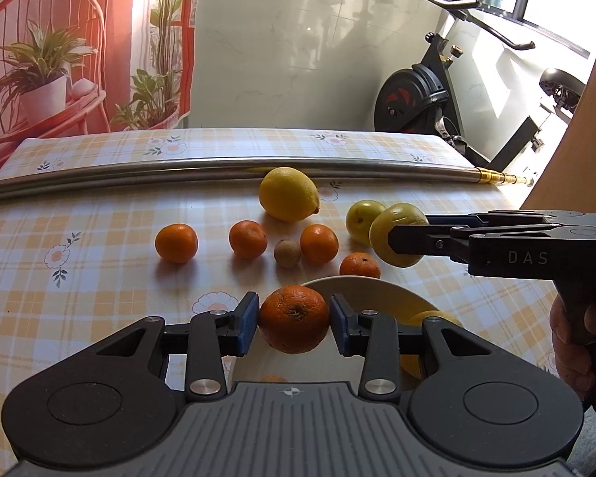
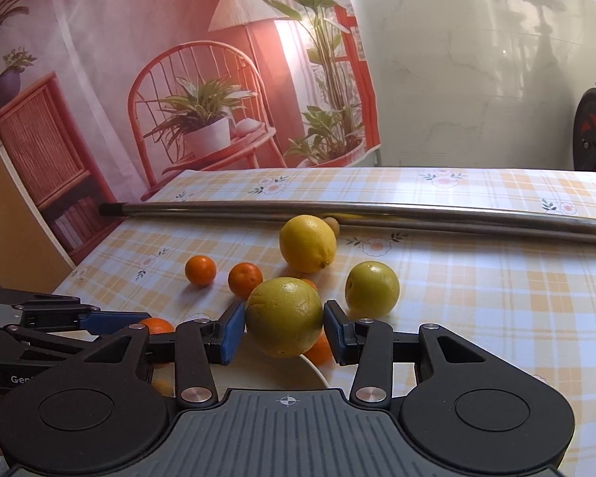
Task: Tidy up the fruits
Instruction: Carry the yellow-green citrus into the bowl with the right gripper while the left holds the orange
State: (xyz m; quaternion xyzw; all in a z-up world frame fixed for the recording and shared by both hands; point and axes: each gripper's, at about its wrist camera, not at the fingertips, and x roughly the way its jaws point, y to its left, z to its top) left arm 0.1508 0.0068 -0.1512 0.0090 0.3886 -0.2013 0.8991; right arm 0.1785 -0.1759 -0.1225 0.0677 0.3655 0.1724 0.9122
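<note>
The left gripper [image 1: 294,324] is clenched on a mandarin [image 1: 293,318], both blue pads touching its sides, above the near rim of a cream bowl [image 1: 377,298]. The right gripper [image 2: 284,328] grasps a yellow-green citrus [image 2: 284,316] between its pads, above the bowl's rim [image 2: 316,373]. On the checked bench [image 1: 99,238] beyond lie a lemon [image 1: 289,194], four loose mandarins [image 1: 176,243], a second green fruit [image 2: 372,288] and a small brown fruit [image 1: 286,253], all short of a steel rod [image 1: 218,167].
</note>
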